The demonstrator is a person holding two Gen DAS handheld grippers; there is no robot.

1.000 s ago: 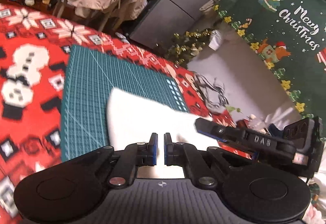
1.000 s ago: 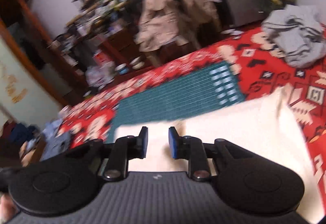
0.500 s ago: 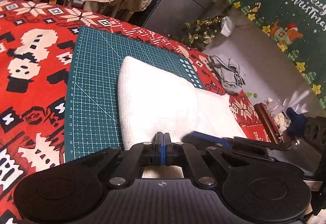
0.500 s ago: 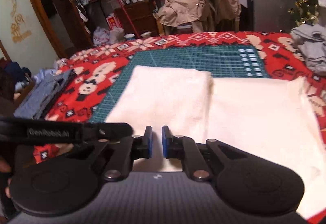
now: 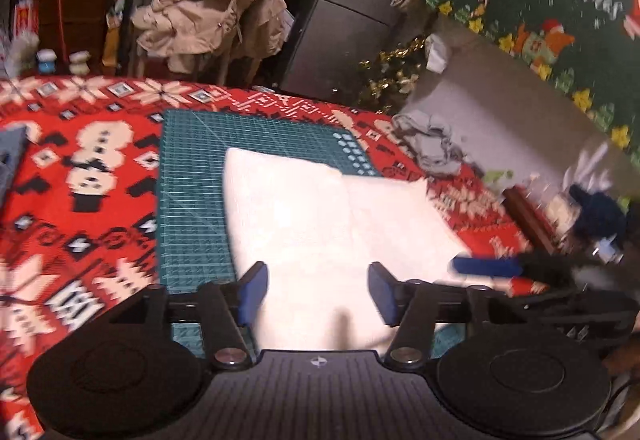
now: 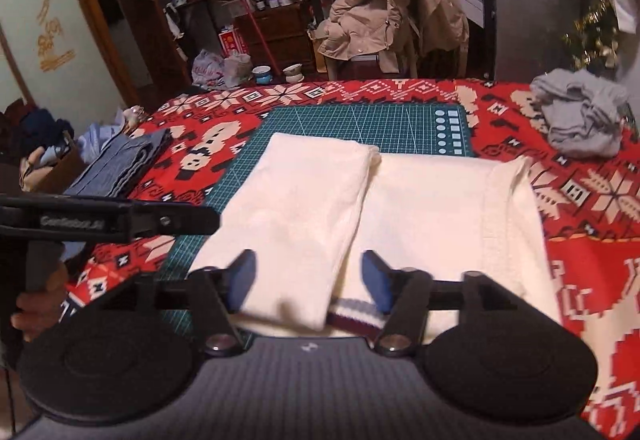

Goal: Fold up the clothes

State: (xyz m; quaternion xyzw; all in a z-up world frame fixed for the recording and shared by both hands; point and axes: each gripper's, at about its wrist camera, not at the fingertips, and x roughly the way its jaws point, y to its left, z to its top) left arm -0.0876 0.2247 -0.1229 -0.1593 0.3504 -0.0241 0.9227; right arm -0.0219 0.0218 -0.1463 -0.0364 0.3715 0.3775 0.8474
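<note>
A white garment lies flat on the green cutting mat, its left part folded over the middle so a fold edge runs down the centre; a striped cuff or hem peeks out at its near edge. The left wrist view shows the same white garment on the mat. My left gripper is open just above the garment's near edge, holding nothing. My right gripper is open over the fold's near end, also empty. Its blue pad shows as the right gripper in the left view.
A crumpled grey garment lies at the table's far right. Folded blue-grey cloth sits at the left edge. A red patterned tablecloth covers the table. A chair with a beige coat stands behind it. A hand holds the left tool.
Both grippers have gone from shut or nearly shut to wide open, letting go of the white garment. The folded part now rests flat on the mat.
</note>
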